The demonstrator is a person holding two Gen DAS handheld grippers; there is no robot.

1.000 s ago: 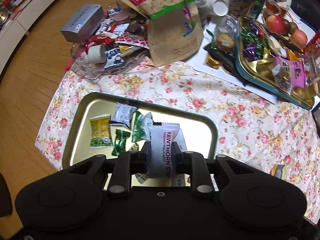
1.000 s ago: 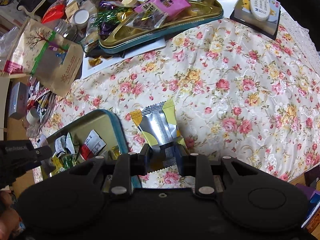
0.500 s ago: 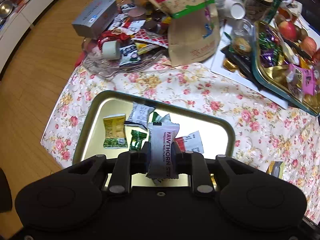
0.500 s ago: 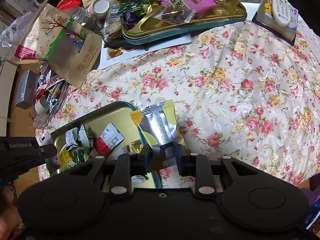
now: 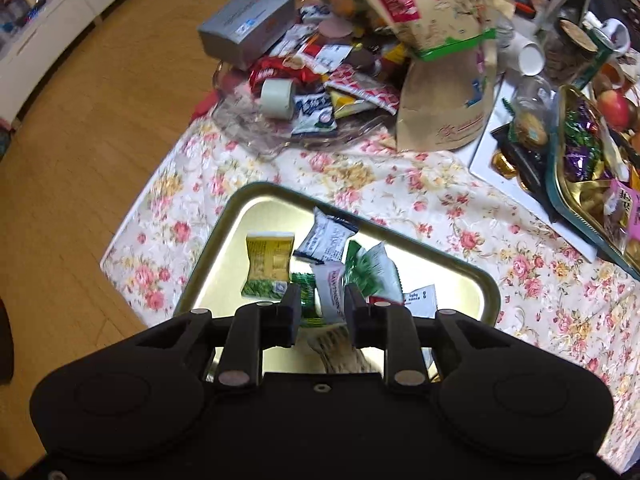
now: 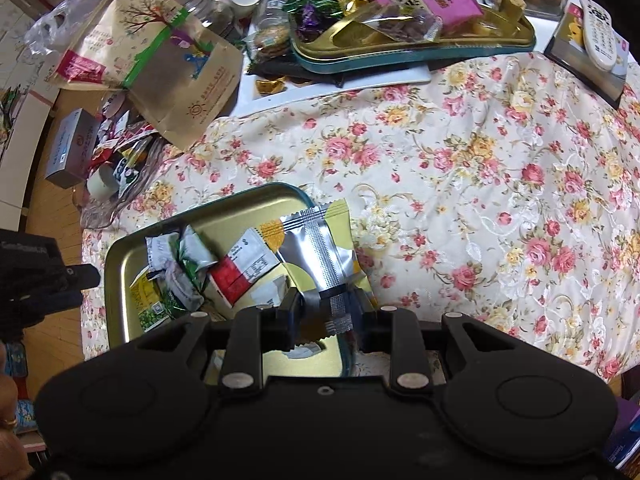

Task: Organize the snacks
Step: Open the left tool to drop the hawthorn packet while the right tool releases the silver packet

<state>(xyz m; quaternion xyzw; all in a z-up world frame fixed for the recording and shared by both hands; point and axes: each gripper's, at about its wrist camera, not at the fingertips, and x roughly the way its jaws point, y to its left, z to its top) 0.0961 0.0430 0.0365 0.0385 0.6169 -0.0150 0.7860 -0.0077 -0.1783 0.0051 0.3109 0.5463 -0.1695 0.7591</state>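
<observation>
The right gripper (image 6: 326,314) pinches a silver-yellow snack packet (image 6: 320,248) over the gold tray's (image 6: 120,276) edge.

- floral tablecloth (image 6: 500,168) covering the table;
- white remote control (image 6: 599,33) at the far corner, lying on a book;
- roll of tape (image 5: 277,99);
- wooden floor (image 5: 92,120) beside the table

Matte black left gripper (image 5: 322,300): two rounded housings flank the central screw; silver rivets pin its linkage arms. Right gripper (image 6: 327,307) matches.
</observation>
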